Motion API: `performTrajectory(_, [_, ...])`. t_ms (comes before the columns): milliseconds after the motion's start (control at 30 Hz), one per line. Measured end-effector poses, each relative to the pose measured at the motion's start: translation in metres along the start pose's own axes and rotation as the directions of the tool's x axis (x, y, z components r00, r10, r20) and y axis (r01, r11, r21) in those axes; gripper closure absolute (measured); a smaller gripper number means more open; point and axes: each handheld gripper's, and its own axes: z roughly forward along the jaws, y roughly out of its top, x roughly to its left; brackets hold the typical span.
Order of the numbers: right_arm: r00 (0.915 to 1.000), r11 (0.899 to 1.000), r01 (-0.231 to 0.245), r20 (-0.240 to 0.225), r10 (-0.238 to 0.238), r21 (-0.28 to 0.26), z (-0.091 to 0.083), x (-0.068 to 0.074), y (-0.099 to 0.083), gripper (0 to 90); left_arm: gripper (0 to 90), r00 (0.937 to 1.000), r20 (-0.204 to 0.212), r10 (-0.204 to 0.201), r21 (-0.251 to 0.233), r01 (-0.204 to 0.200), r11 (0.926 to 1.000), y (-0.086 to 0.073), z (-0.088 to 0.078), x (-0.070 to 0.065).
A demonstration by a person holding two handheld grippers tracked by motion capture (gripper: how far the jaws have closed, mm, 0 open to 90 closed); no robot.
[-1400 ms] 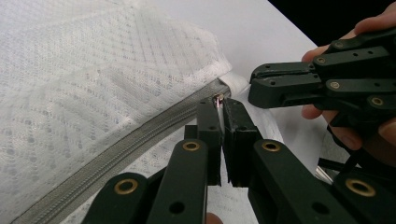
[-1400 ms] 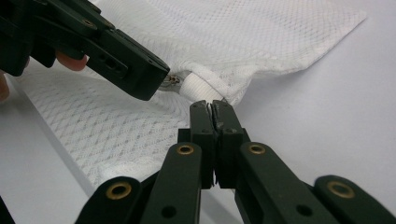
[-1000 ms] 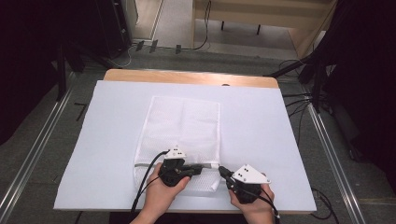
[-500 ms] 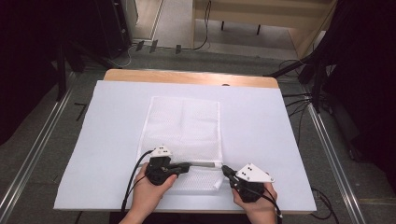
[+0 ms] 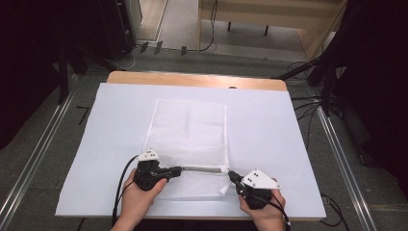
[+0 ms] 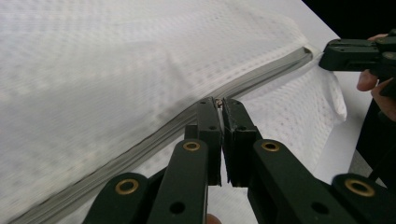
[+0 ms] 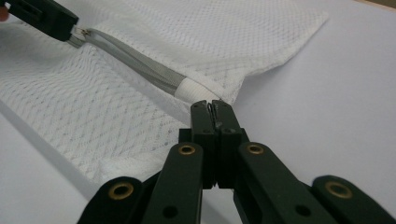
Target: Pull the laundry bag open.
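Covering wooden table [image 5: 192,79], white sheet [image 5: 269,144], dark room

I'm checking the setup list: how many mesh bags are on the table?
1: a white mesh bag lies flat mid-table on the white sheet, its zipper near the front. None looks hidden.

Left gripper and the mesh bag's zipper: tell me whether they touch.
Touching. In the left gripper view the left gripper has its jaws shut on the pull of the grey zipper, along the white mesh bag.
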Motion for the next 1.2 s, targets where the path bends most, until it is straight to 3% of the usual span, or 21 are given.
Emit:
performTrajectory(133, [0.9998,1.000,-0.020,0.005,0.020,-0.002,-0.002,-0.005,-0.001,90.0,87.6,0.9996,-0.021,-0.019,-0.020,0.019,0.9996,-0.002,-0.012,0.010])
performTrajectory(567, [0.9997,1.000,-0.021,0.014,0.021,-0.001,-0.003,-0.007,-0.002,90.0,87.6,0.9956,-0.078,-0.053,-0.062,0.048,0.9969,-0.009,-0.046,0.036])
performTrajectory(900, [0.9991,0.999,-0.033,0.027,0.033,0.002,-0.004,-0.012,-0.003,90.0,87.6,0.9900,-0.121,-0.072,-0.074,0.063,0.9953,-0.017,-0.062,0.050])
performTrajectory(1200, [0.9988,0.999,-0.039,0.029,0.039,0.005,-0.004,-0.016,-0.004,90.0,87.6,0.9871,-0.133,-0.088,-0.081,0.078,0.9936,-0.021,-0.070,0.056])
